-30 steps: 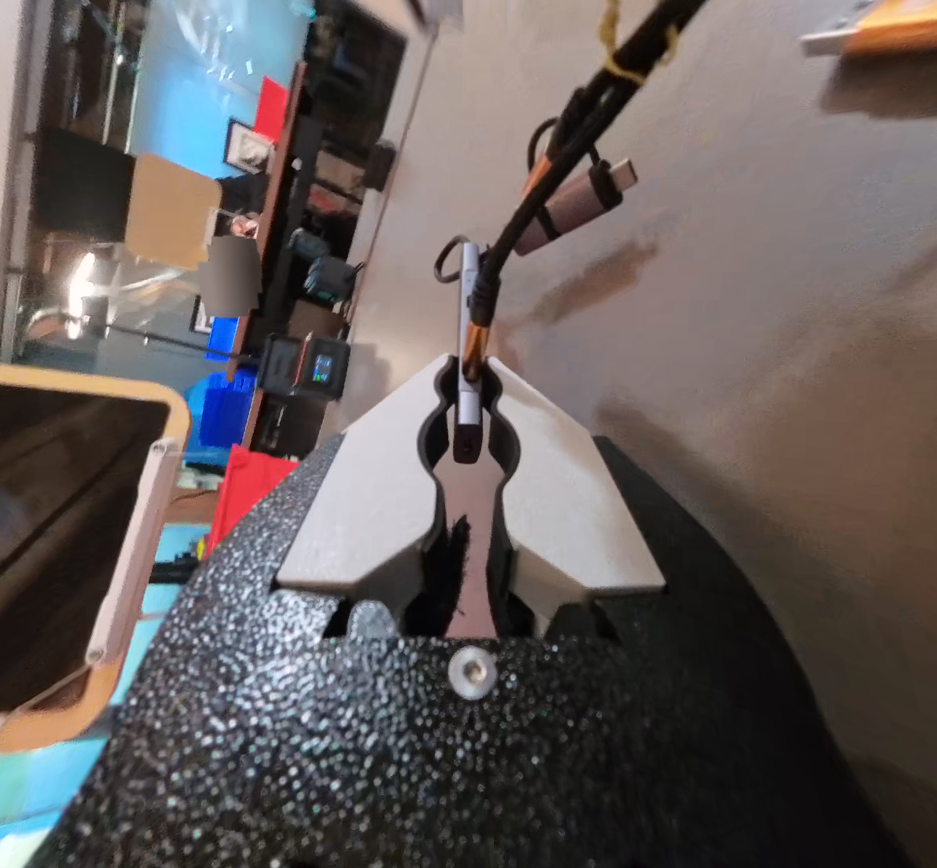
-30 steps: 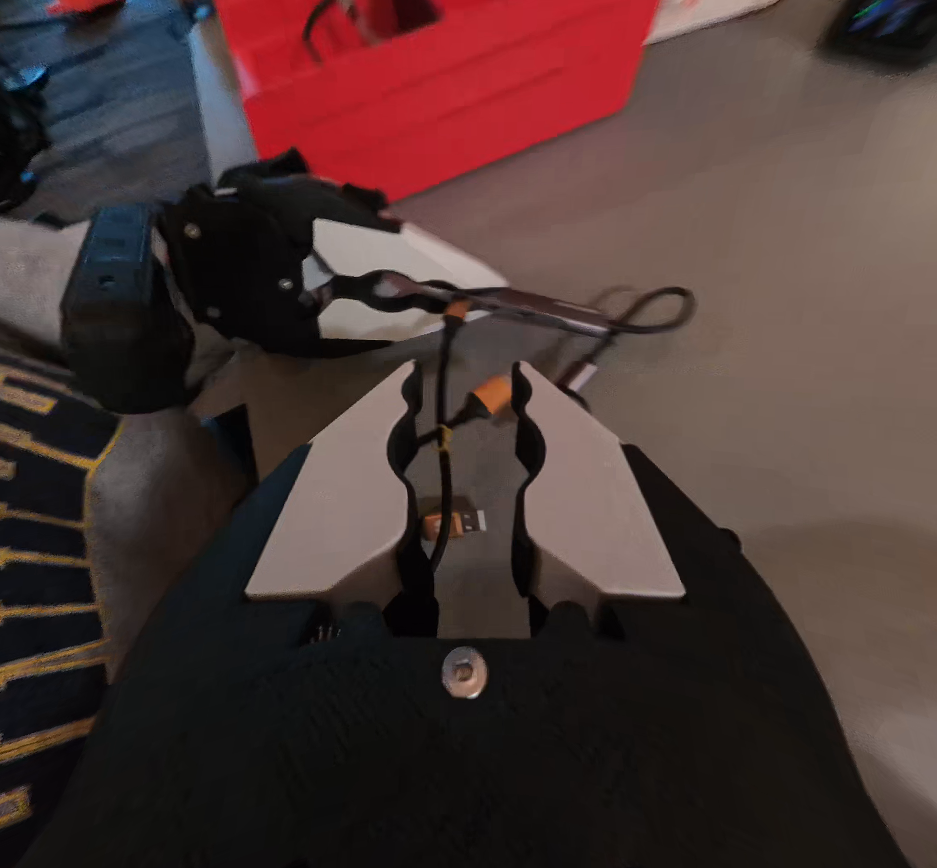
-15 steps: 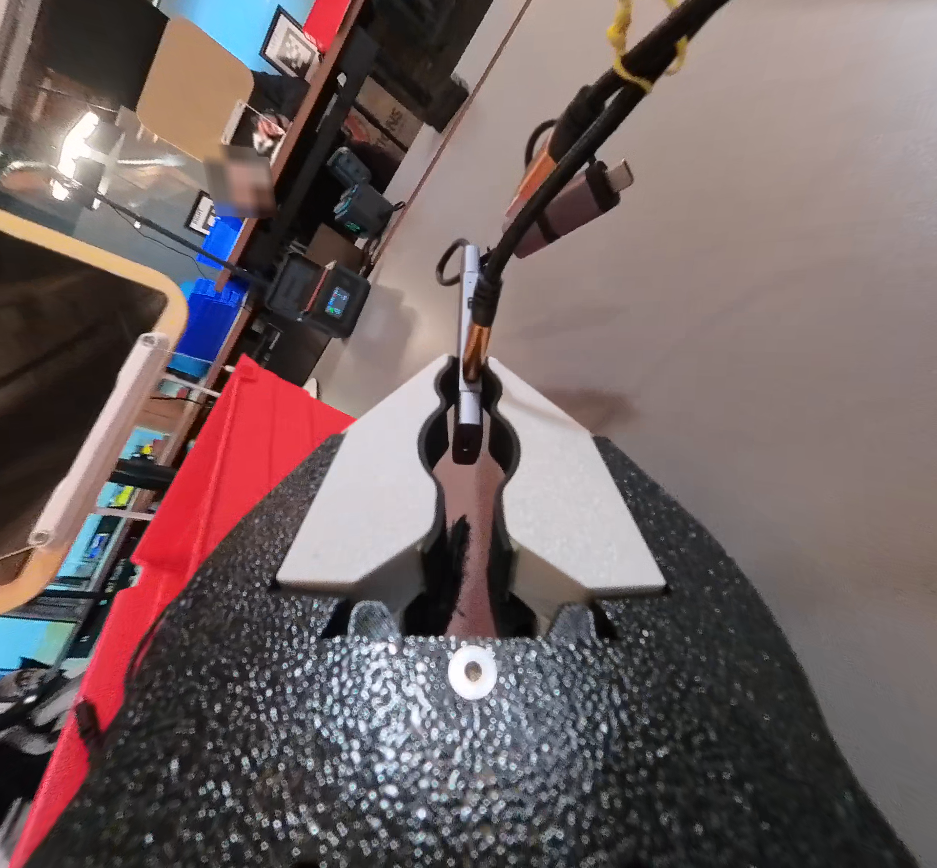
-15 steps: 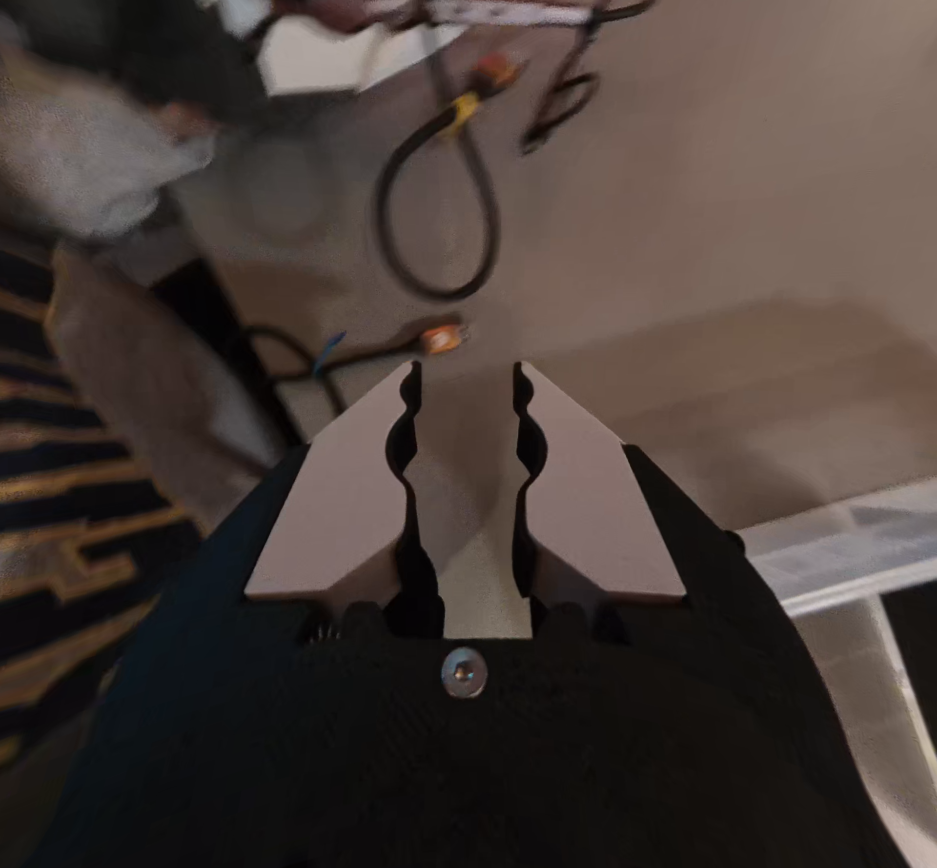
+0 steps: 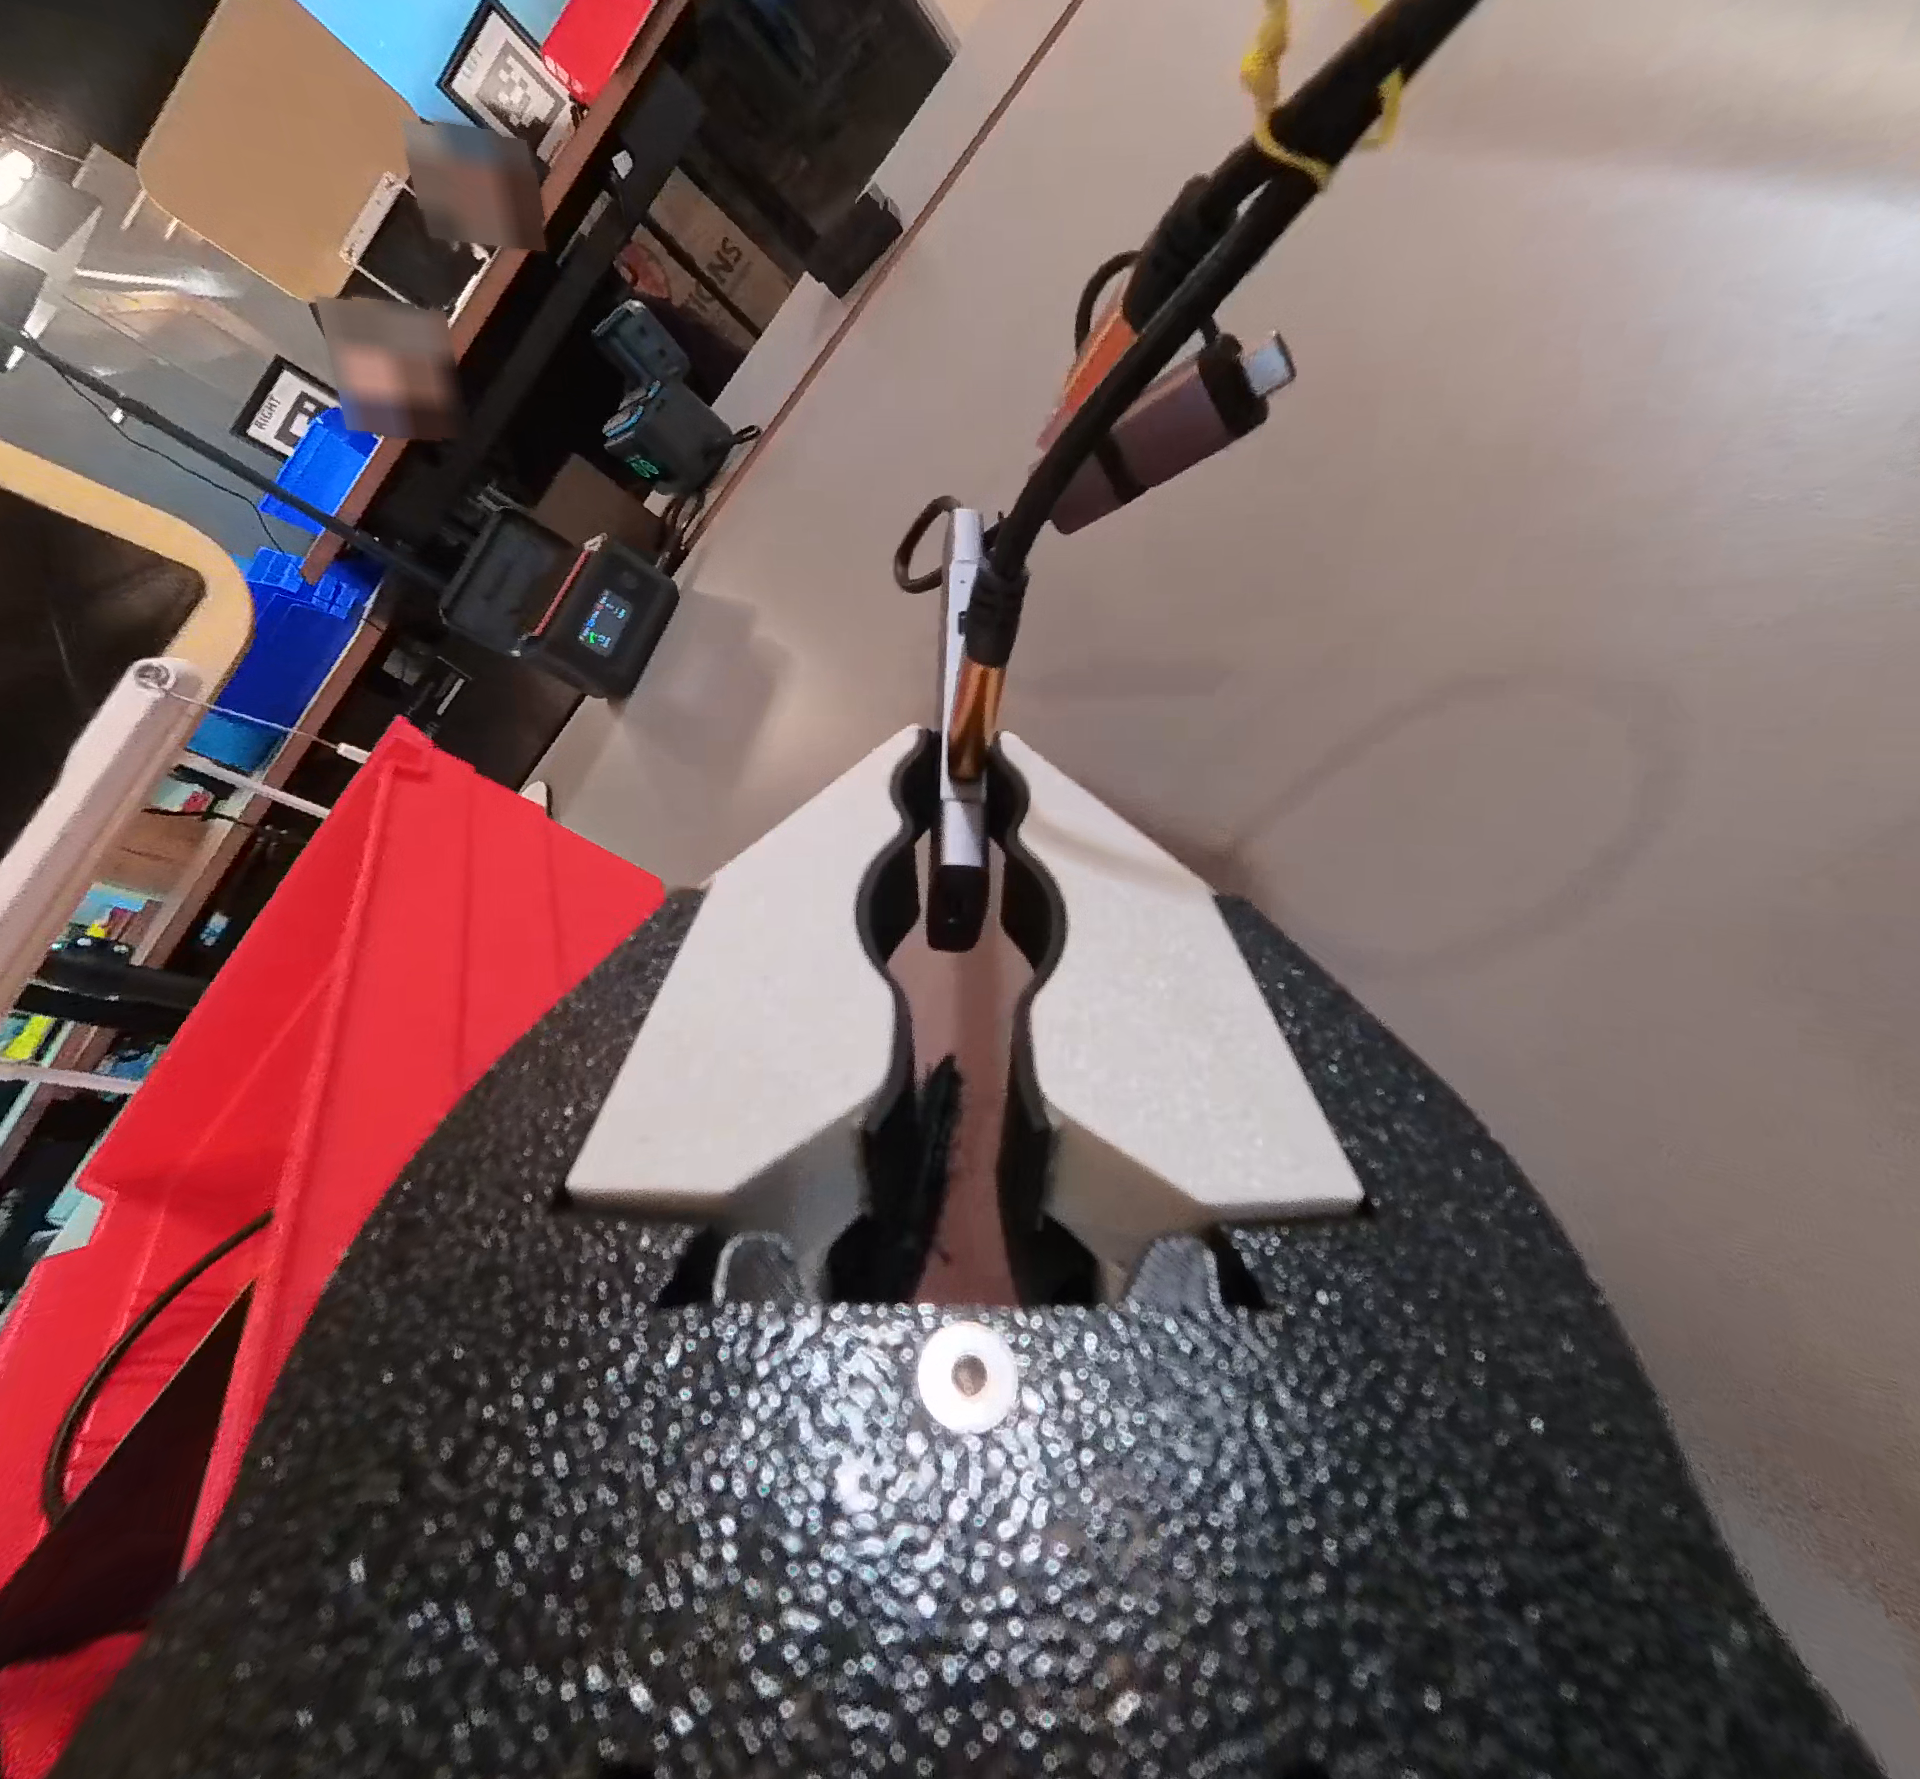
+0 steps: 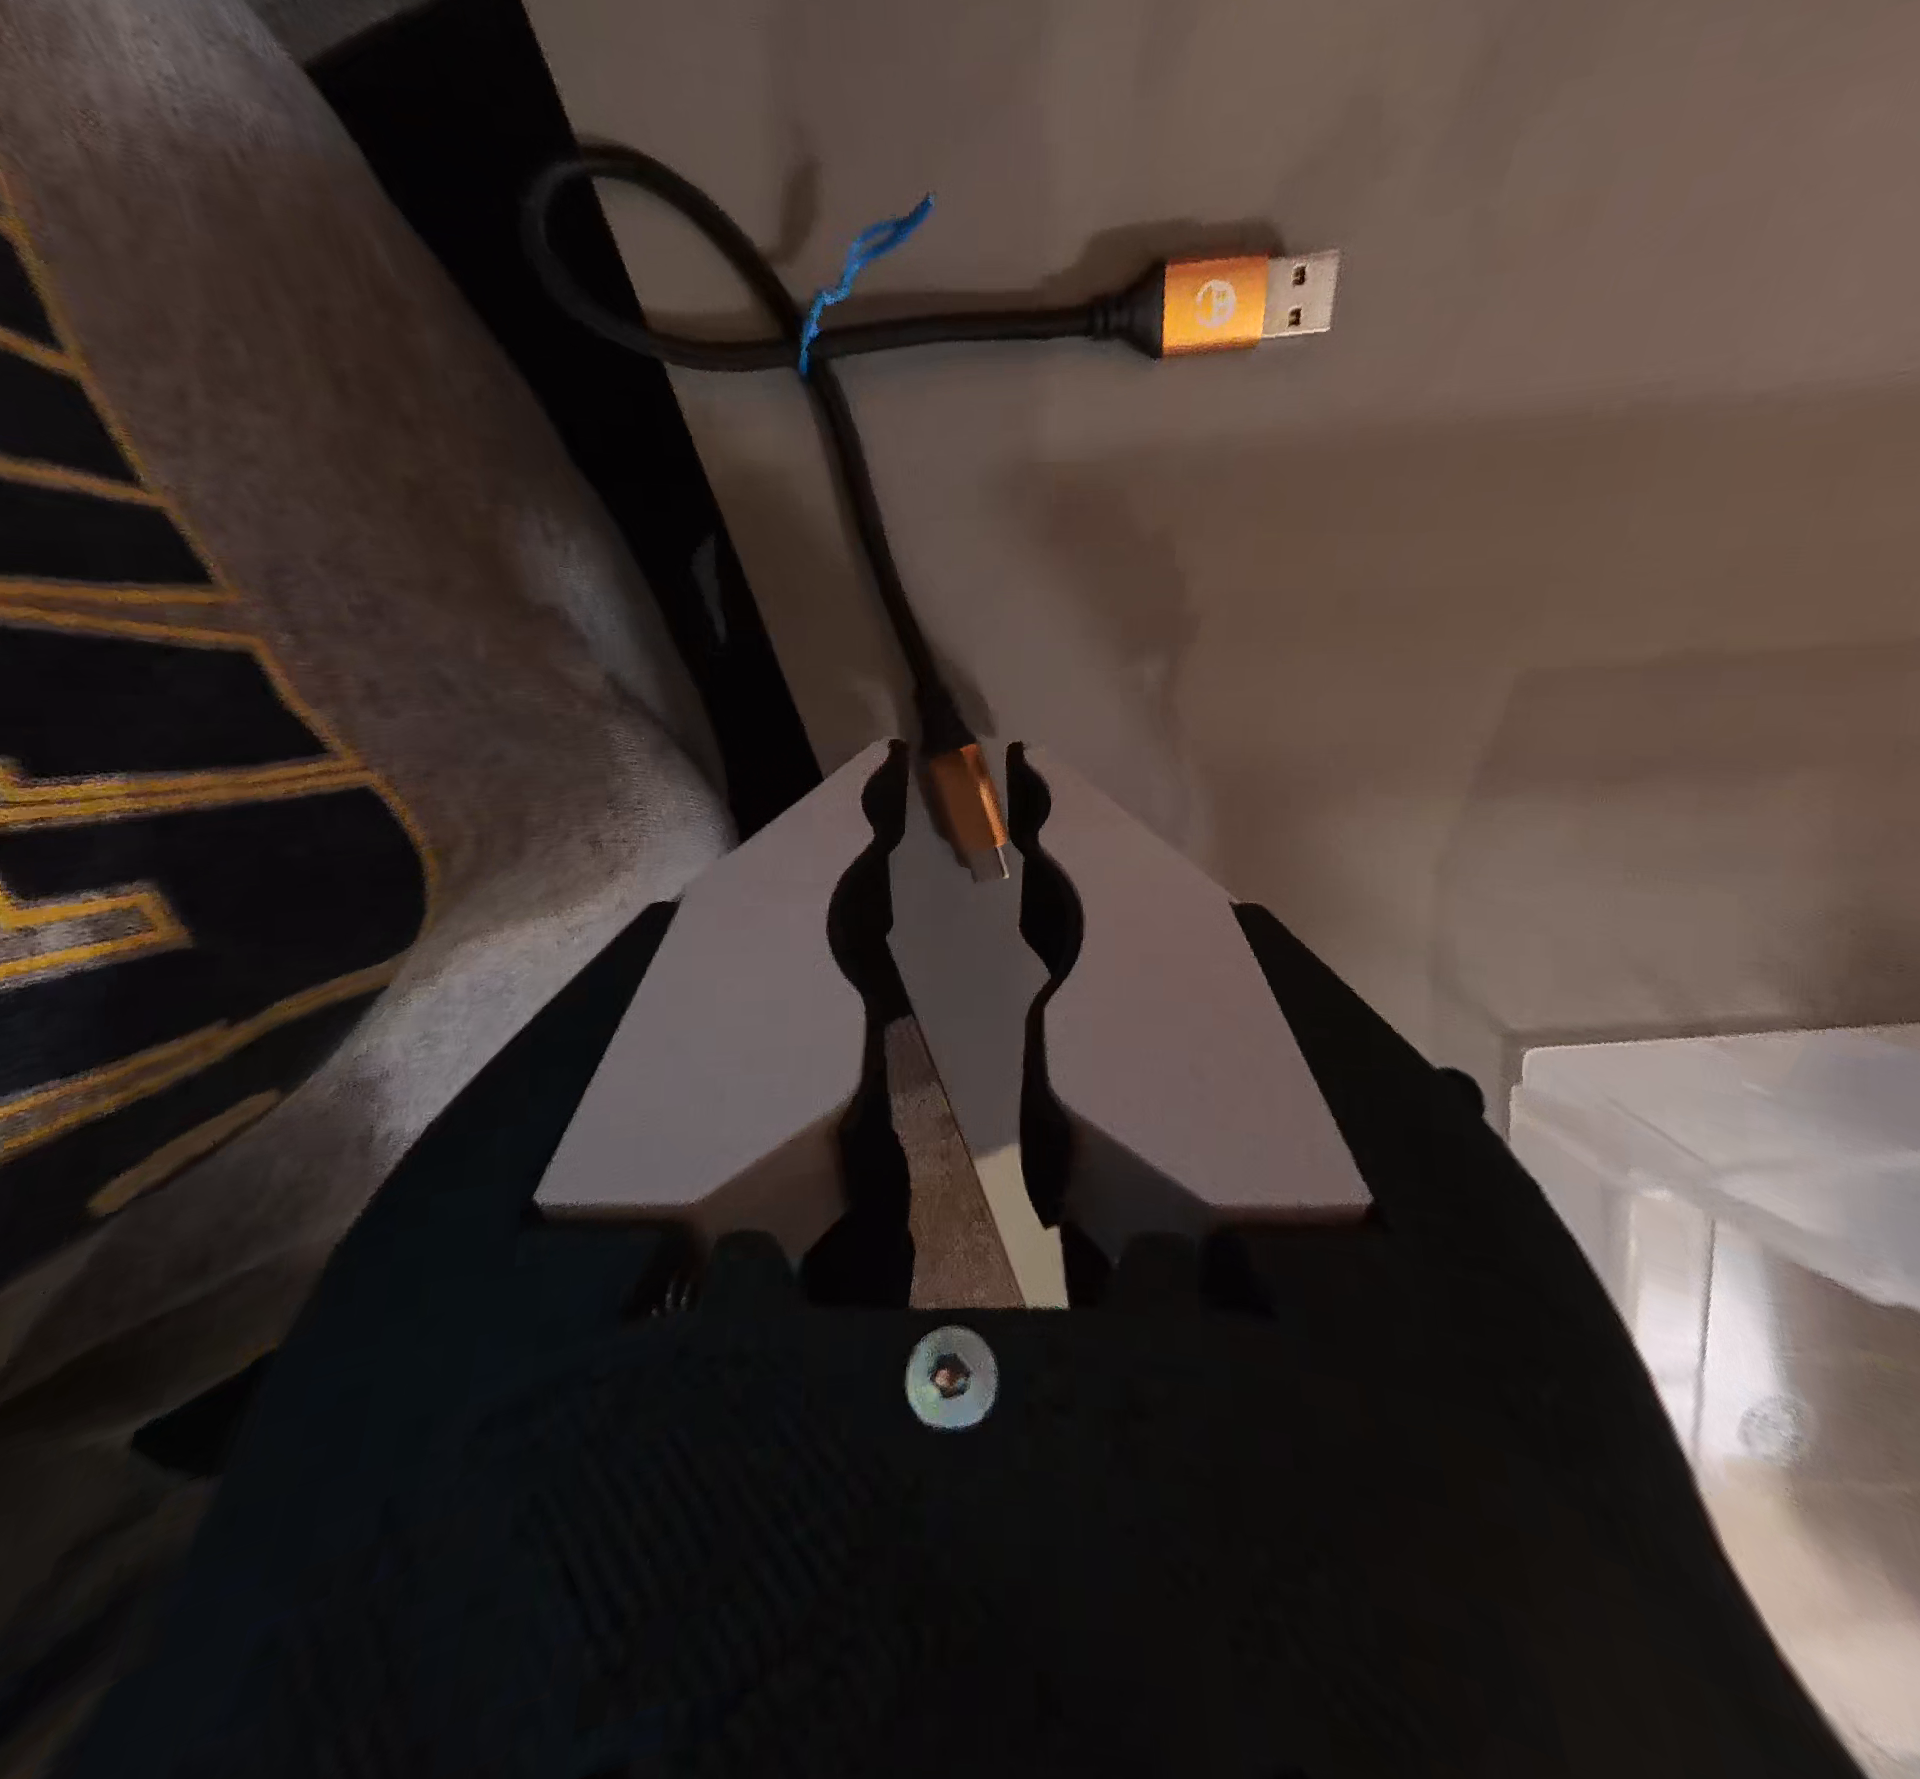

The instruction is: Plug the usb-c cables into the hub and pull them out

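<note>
Left gripper (image 5: 961, 761) fingers clamped together, right gripper (image 6: 956, 761) fingers parted

The slim silver hub (image 5: 961, 794) is pinched edge-on between the fingers of the left hand-held gripper (image 5: 958, 773), lifted off the tabletop (image 5: 1558, 690). A black cable with an orange plug (image 5: 982, 706) is seated in its side, a yellow tie (image 5: 1311, 41) looped round it. The hub's own grey connector (image 5: 1184, 430) dangles free. A second black cable (image 6: 862, 462), tied with blue (image 6: 847, 285), lies on the tabletop, its small orange USB-C plug (image 6: 968, 810) between the parted fingers of the right hand-held gripper (image 6: 956, 763), its USB-A end (image 6: 1242, 304) farther off.
</note>
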